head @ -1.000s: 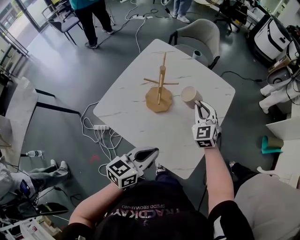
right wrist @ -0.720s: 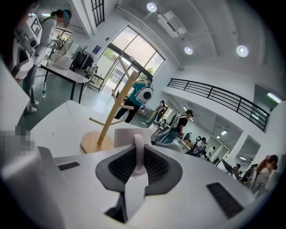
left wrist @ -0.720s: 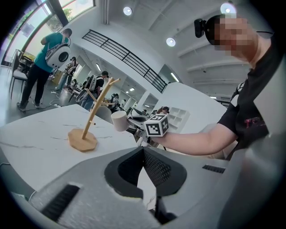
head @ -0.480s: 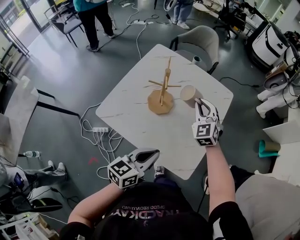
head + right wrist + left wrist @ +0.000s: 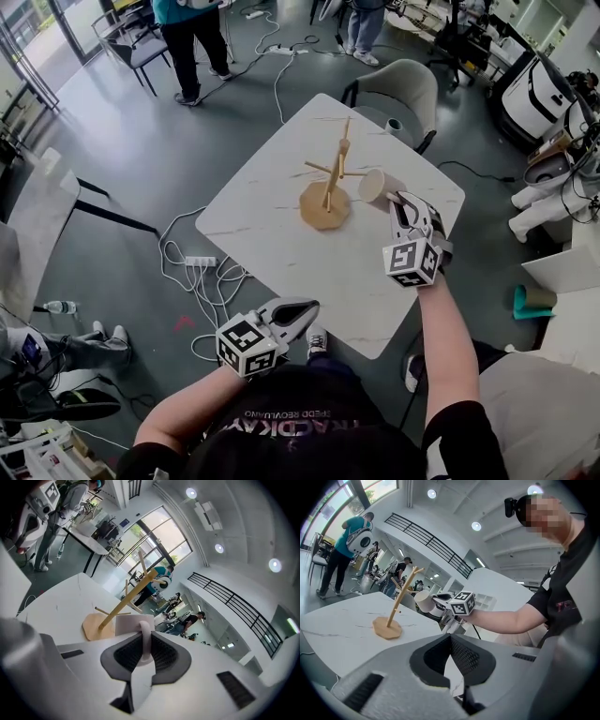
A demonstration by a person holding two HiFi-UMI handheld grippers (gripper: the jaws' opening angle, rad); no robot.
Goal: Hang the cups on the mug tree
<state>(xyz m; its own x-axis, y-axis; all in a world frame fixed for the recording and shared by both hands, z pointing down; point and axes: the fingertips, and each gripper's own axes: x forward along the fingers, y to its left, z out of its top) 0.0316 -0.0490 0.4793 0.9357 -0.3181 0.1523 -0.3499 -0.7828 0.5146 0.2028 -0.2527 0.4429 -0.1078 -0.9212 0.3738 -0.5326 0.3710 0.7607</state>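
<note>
Right jaws: closed on the white handle [image 5: 145, 641] of the cup [image 5: 132, 623]; the pads of the right gripper [image 5: 145, 639] press it from both sides.
Cup: just beyond the tips of the right jaws, held by its handle clear of the tabletop [image 5: 281, 253]; in the head view the cup [image 5: 375, 185] lies tilted with its open mouth turned toward the mug tree [image 5: 328, 183].
Right gripper: in the head view the right gripper [image 5: 398, 199] is over the far right part of the tabletop, its marker cube toward the person.
Mug tree: ahead of the right jaws and a little to their left, just past the cup, not touching it; upright on its flat wooden base [image 5: 324, 206], pegs bare. In the right gripper view the mug tree [image 5: 124, 604] leans across the picture behind the cup.
Left jaws: tips together with nothing between them; only pale tabletop shows through the hollow behind the tips of the left gripper [image 5: 451, 637].
Left gripper: in the head view the left gripper [image 5: 305, 307] sits at the near edge of the tabletop, well apart from cup and tree.
Ahead of the left jaws: the mug tree [image 5: 396, 611] to the left, the cup [image 5: 423, 601] and the right gripper [image 5: 440, 597] straight on, raised to about peg height.
Surroundings: a grey chair [image 5: 398, 75] beyond the tabletop's far edge, cables [image 5: 202, 267] on the floor to its left, and people standing [image 5: 187, 37] far off.
</note>
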